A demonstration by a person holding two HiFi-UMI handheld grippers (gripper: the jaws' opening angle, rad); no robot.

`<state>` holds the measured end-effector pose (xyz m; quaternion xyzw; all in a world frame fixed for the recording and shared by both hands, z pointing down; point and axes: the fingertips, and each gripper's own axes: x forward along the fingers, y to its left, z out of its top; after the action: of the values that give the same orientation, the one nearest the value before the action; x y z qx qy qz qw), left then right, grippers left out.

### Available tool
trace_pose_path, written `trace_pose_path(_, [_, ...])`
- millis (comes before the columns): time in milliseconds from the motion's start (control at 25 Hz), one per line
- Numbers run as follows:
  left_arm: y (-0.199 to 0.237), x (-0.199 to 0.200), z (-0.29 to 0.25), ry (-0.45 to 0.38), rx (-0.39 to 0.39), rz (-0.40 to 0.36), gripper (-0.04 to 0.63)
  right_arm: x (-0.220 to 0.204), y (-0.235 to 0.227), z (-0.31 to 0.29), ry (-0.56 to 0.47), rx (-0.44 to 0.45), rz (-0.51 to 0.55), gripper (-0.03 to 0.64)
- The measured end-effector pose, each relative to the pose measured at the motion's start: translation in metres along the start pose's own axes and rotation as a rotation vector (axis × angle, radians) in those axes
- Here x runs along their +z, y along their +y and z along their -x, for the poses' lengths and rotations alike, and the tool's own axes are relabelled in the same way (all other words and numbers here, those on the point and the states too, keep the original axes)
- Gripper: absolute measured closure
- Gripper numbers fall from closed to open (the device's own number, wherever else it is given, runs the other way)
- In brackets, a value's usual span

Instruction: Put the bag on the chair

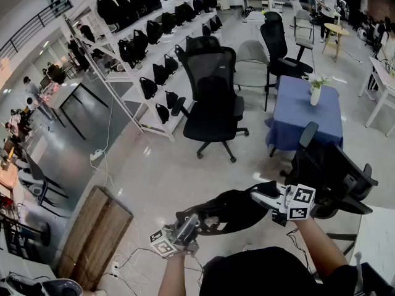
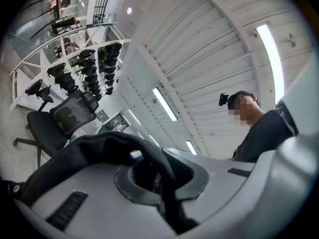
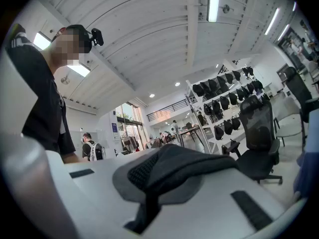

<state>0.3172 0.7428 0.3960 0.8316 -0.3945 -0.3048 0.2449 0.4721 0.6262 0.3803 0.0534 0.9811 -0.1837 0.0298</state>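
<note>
The black bag is held up off the floor, stretched between both grippers right in front of the person. The left gripper is clamped tight on a strap, and the right gripper is pinched shut on mesh fabric. The chair is parked well apart, further ahead.

Place: this is looking like a large, bright open-plan lab or workshop hall.
Shelving: a long white rack is carrying rows of black backpacks.
Seating: a black mesh office chair is standing on the glossy grey floor, with more chairs behind it.
Table: a table draped in blue cloth is holding a vase.
Ceiling: strip lights are glowing on white ribbed panels.
People: several people are standing by far tables.
Upper level: a railing is running along a balcony.
</note>
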Motion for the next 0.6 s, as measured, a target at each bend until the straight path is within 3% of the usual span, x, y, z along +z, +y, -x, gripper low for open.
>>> trace_pose_path(160, [0.004, 0.0, -0.017, -0.012, -0.006, 0.007, 0.571, 0.008, -0.01, 0.007, -0.002, -0.018, 0.013, 0.615])
trace_pose_path(360, [0.002, 0.007, -0.027, -0.038, 0.02, 0.035, 0.571, 0.013, -0.031, -0.003, 0.023, -0.056, -0.043, 0.615])
trace_pose_path(600, [0.016, 0.024, -0.027, -0.086, 0.027, 0.054, 0.571, 0.02, -0.045, -0.023, 0.031, -0.057, 0.015, 0.615])
